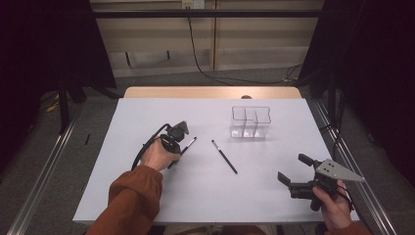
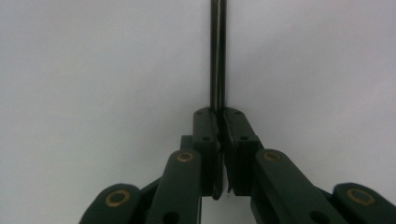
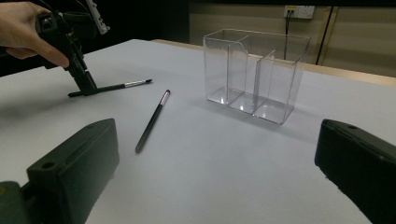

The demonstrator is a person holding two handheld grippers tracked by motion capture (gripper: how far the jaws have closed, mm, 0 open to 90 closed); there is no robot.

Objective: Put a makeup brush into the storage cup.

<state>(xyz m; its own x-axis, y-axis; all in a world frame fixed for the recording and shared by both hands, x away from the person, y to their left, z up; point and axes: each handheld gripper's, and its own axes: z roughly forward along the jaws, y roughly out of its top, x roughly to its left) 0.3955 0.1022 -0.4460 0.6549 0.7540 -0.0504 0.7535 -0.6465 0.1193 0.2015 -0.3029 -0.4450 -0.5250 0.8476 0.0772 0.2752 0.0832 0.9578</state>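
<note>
**High view: left tongs pinched on the first brush, organizer waiting on the right**

High view, going left to right: the left tongs [image 1: 182,147] are down on the white worktop [image 1: 147,196], tipped toward the surface, and clamped on a thin black makeup brush [image 1: 188,145] that lies flat there. The left gripper view backs this up: both jaws are pressed together around the brush handle [image 2: 217,56], which runs straight out ahead of them. From the right gripper view the grip looks to sit well back on the handle, toward the tail end, with the bristle tip [image 3: 145,82] pointing away.

Just right of that lies a second brush [image 1: 224,156], loose on the worktop, slanted, touching nothing. Further right and back stands the clear organizer [image 1: 250,122] with its upright compartments, all looking empty.

Far right, the right tongs [image 1: 292,170] hover near the worktop edge, jaws spread wide, nothing between them.

The step looks like lifting the gripped brush to drop it in the organizer. Doing it well probably means:
- raising it slowly, since a grip near the tail lets the long end swing or droop
- tilting it upright before reaching a compartment
- clearing the rim rather than bumping the light plastic, which could slide
- releasing only once the tip is inside.
</note>
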